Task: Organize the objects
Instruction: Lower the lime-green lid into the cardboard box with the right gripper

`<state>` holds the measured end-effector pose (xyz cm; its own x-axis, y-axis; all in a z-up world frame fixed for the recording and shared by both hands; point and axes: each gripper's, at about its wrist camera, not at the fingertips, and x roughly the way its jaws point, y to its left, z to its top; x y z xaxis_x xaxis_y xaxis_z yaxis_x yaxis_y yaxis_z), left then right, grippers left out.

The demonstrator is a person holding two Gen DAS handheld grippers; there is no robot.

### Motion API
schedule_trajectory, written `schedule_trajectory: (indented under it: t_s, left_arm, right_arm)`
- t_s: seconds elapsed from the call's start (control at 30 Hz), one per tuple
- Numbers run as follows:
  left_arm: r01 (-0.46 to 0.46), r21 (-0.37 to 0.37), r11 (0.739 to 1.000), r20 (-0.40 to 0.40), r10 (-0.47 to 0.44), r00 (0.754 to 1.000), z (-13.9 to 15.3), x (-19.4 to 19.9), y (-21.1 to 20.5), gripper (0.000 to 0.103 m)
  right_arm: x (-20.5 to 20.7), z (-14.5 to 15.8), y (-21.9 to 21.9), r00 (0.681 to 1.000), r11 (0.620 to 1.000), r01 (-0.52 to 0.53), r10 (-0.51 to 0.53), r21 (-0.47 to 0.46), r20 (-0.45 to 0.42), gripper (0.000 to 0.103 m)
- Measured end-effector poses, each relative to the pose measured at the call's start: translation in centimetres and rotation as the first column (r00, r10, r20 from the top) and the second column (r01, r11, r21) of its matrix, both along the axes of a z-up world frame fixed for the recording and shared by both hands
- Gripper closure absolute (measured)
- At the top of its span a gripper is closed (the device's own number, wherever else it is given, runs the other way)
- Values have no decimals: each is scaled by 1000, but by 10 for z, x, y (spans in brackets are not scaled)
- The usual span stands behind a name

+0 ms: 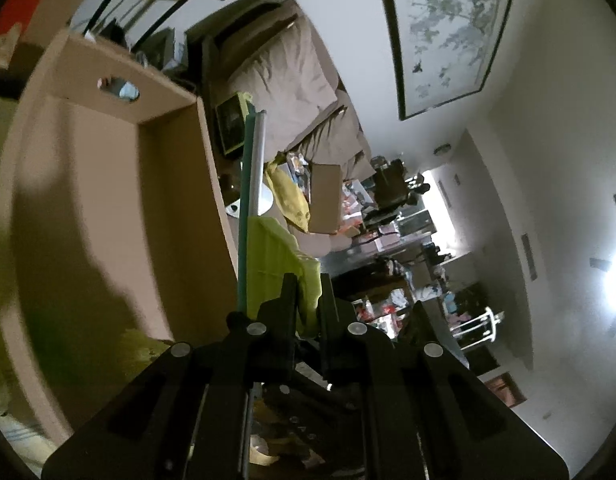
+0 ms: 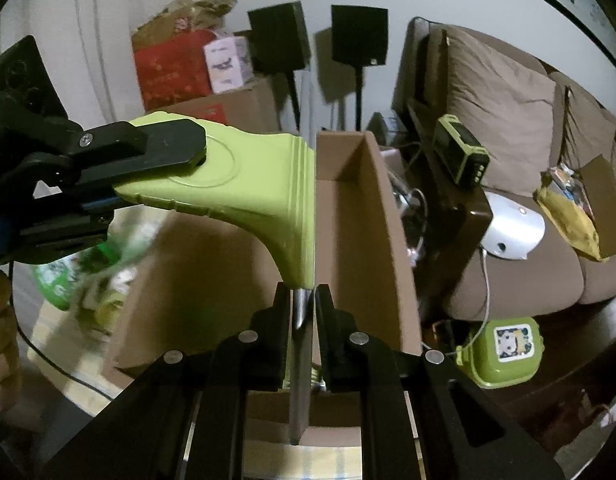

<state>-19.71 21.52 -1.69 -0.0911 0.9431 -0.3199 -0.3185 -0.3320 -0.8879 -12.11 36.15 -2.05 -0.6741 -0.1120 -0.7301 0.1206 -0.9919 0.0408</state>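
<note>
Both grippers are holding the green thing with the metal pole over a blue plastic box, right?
Not quite: the box is brown cardboard, not blue plastic, as the right wrist view shows. The rest holds: the left gripper clamps the green plastic head, and the right gripper pinches its metal pole.

The lime-green smooth plastic dustpan [image 2: 243,184] looks half-glossy, its thin metal tube handle [image 2: 300,344] shiny between the matt black plastic right claw [image 2: 303,300]; beyond, the brown cardboard box [image 2: 372,216] is matt.
</note>
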Motion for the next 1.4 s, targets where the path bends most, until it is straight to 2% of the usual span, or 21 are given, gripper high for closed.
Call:
schedule_trajectory:
  t_s: [0.3, 0.5, 0.53, 0.67, 0.77, 0.87, 1.1, 1.3, 1.33, 1.37, 1.4]
  left_arm:
    - [-26, 2, 1000, 51, 26, 998, -25, -22, 17, 95]
    - [-28, -28, 999, 95, 31, 995, -49, -32, 29, 95]
    - [-29, -30, 999, 100, 32, 994, -54, -32, 30, 95]
    - [-40, -29, 999, 113, 43, 993, -65, -36, 28, 94]
    - [-40, -58, 998, 119, 46, 992, -69, -38, 29, 94]
    - [-48, -108, 993, 116, 60, 991, -77, -39, 29, 93]
    - [-45, -172, 984, 177, 76, 981, -105, -44, 31, 92]
    - [-24, -271, 962, 142, 65, 988, -98, -39, 40, 91]
    - [-25, -280, 960, 137, 66, 988, -96, -38, 39, 84]
    - [-28, -288, 957, 126, 67, 990, -92, -36, 38, 67]
    - [-38, -299, 954, 110, 75, 991, -88, -34, 35, 58]
  right_arm:
    - [-18, -23, 17, 999, 999, 22, -23, 27, 35, 91]
    - [-28, -39, 22, 996, 998, 37, -41, 55, 76, 91]
    - [-29, -42, 23, 996, 998, 41, -45, 55, 82, 95]
    - [-24, -49, 22, 996, 997, 42, -47, 61, 72, 95]
    - [-23, -49, 17, 997, 995, 35, -41, 97, 63, 93]
    - [-21, -47, 17, 998, 997, 33, -37, 67, 59, 89]
    - [-15, -44, 13, 998, 998, 30, -33, 48, 56, 87]
    - [-10, -44, 10, 998, 999, 27, -29, 41, 59, 86]
    - [-9, -43, 9, 998, 999, 28, -30, 39, 60, 87]
    - [-9, -43, 9, 998, 999, 28, -31, 38, 61, 87]
    - [-8, -43, 9, 998, 999, 29, -31, 38, 61, 87]
